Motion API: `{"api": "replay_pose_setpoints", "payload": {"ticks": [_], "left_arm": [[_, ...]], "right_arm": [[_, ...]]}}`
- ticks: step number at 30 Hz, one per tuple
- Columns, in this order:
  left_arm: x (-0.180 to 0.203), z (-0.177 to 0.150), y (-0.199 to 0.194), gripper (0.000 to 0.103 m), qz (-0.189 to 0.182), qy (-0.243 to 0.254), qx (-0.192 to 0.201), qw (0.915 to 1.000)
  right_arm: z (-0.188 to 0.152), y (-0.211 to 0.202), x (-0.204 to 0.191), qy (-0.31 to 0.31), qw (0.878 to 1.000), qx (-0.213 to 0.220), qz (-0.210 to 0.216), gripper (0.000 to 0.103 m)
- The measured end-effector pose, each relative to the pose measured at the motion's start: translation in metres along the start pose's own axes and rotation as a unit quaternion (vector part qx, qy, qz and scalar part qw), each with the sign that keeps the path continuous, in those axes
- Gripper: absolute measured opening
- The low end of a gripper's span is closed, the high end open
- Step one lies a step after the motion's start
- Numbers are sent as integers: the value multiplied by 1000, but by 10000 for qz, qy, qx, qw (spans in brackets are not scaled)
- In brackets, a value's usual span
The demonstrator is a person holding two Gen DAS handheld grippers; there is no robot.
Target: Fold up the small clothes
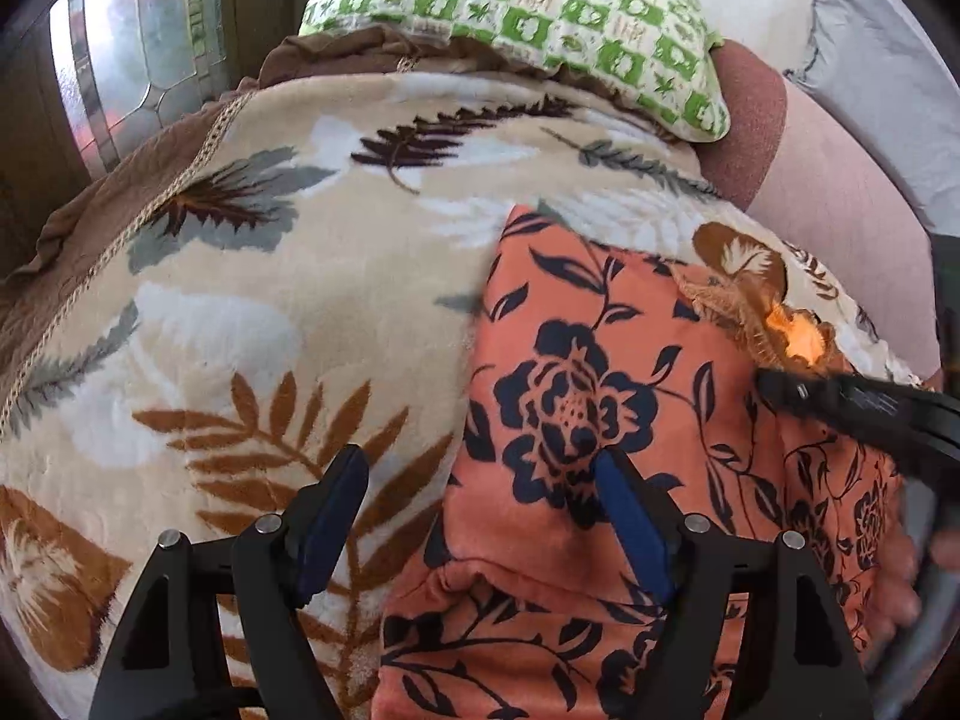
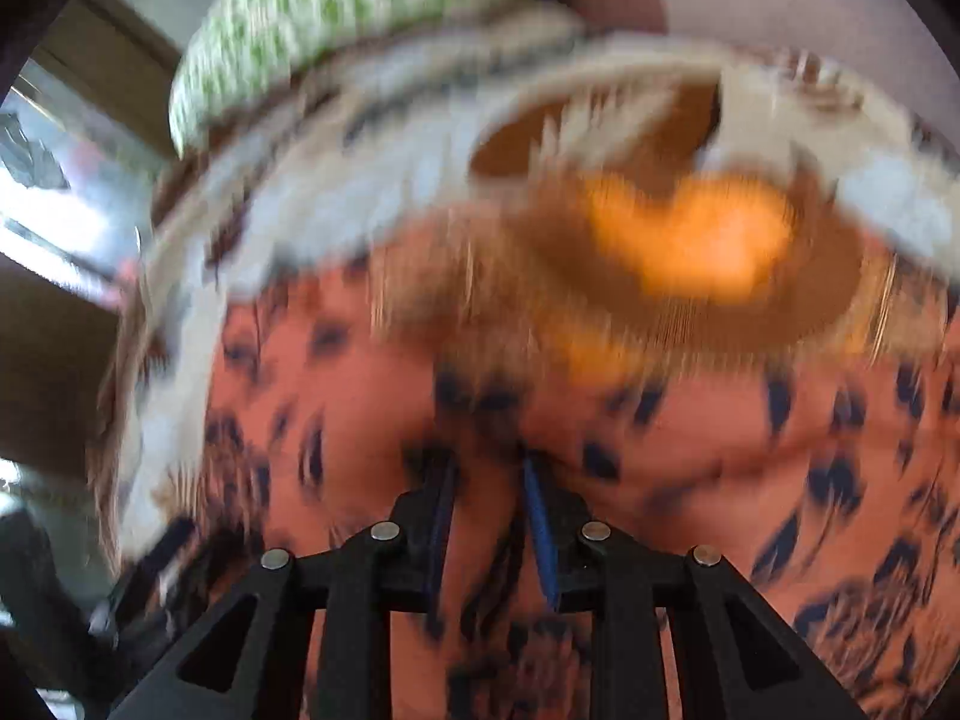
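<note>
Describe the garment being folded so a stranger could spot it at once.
Start at the beige plush blanket with its large leaf print, which covers the bed below the green-and-white checked pillow. On the blanket's right half lies the orange garment. It alone is thin salmon-orange cloth printed with dark navy flowers and vines, unlike the blanket's brown and grey fronds.

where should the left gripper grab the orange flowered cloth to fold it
Probably its left edge, where the orange flowered cloth ends on the leaf-print blanket. The left gripper already straddles that edge with its jaws wide, so come down from above and pinch there. The edge lies flat and free; the right gripper is busy at the far side by the fringed trim.
</note>
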State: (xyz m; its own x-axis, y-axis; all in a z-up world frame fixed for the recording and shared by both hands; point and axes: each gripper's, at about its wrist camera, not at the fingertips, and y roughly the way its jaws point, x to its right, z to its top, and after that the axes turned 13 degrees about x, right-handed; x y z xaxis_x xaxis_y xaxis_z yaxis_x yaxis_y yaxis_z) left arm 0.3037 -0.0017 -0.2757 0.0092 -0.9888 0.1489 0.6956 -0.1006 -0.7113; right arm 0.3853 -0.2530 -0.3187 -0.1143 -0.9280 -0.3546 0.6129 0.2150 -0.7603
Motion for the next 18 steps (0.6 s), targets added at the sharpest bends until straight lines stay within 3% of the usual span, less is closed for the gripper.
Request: {"api": "replay_pose_setpoints", "payload": {"ticks": [2,5,7,11,13,16,18], "left_arm": [[-1,1,-1,79,48,60,22,10000],[-4,3,-3,79,-47,-36,56,10000],[1,4,-7,79,-136,46,144,9998],[21,-3,-3,79,-253,482,28,9985],[25,-10,4,79,-94,735,-116,9972],[15,-11,9,80,-29,606,-216,9979],[10,-9,5,80,115,610,-133,9980]], "right_arm": [[5,4,6,-57,9992,284,-273,25],[10,-21,23,464,9967,672,12,27],[6,-50,30,383,9944,984,19,27],[-10,-54,42,120,9986,419,-302,27],[-27,-48,58,13,9957,67,-924,27],[-53,-68,81,135,9960,266,-847,27],[-68,-79,88,-73,9930,142,-1172,27]]}}
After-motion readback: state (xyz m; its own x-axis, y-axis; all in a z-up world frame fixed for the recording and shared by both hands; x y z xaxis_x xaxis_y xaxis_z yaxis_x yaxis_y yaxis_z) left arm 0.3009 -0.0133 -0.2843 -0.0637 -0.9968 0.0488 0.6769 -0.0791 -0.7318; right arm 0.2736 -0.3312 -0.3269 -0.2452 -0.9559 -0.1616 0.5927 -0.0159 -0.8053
